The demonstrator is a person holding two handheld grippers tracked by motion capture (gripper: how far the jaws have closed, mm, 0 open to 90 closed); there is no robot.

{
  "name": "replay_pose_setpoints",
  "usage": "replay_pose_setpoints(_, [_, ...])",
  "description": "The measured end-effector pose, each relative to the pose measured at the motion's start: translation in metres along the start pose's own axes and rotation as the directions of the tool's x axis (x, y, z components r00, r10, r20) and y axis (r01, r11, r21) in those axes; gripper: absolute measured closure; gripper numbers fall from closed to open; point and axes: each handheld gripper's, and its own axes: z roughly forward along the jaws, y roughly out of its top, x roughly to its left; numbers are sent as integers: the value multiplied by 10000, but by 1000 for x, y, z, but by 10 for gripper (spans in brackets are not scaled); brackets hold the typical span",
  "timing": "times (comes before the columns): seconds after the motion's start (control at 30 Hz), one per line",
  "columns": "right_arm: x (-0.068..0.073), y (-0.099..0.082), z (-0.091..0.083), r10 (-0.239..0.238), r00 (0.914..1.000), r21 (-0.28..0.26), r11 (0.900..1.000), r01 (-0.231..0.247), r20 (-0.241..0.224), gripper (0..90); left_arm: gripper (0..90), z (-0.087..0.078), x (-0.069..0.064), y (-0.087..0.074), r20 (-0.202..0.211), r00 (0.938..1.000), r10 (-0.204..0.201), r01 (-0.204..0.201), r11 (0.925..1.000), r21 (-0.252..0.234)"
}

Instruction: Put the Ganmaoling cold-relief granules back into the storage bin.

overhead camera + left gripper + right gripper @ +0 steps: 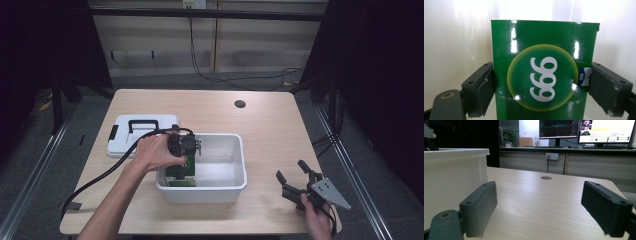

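Left claw [539, 87] hides green box's [181, 175] top.

**Left gripper down in the white bin**

On the pale wooden table [260, 125], the left gripper [184, 161] reaches down into the left end of the white rectangular plastic bin [235, 186], over a green box [181, 176]. A white plastic lid with black handle [142, 131] lies just left of the bin. The right gripper [291, 169] rests near the table's front right corner, jaws spread, well apart from the bin
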Motion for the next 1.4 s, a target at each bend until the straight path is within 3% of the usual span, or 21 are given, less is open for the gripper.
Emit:
replay_pose_setpoints(0.3, [0,0,0,-2,10000,0,10000,2,1,127,124,2,2,1,188,9994,-279,276,9995,156])
replay_pose_setpoints(0.67, [0,0,0,12,10000,-2,10000,-12,-17,127,88,3,2,1,312,9994,-165,152,9991,393])
replay_pose_setpoints(1.03, [0,0,0,14,10000,1,10000,-14,-18,127,75,-6,5,-3,556,9974,-458,475,9984,-295])
replay_pose_setpoints(1.13, [0,0,0,10,10000,1,10000,-10,-16,127,73,-14,7,-6,505,9970,-590,629,9949,-794])
replay_pose_setpoints(1.23, [0,0,0,21,10000,4,10000,-21,-16,127,73,-21,8,-8,765,9955,-557,639,9920,-1089])
replay_pose_setpoints(1.27, [0,0,0,-6,10000,-2,10000,6,-7,127,77,-22,7,-8,525,9966,-636,696,9901,-1221])
replay_pose_setpoints(1.37, [0,0,0,12,10000,4,10000,-12,-16,127,79,-27,8,-11,537,9962,-688,757,9872,-1401])
replay_pose_setpoints(1.4, [0,0,0,8,10000,2,10000,-8,-16,127,82,-27,8,-12,418,9962,-760,818,9832,-1632])
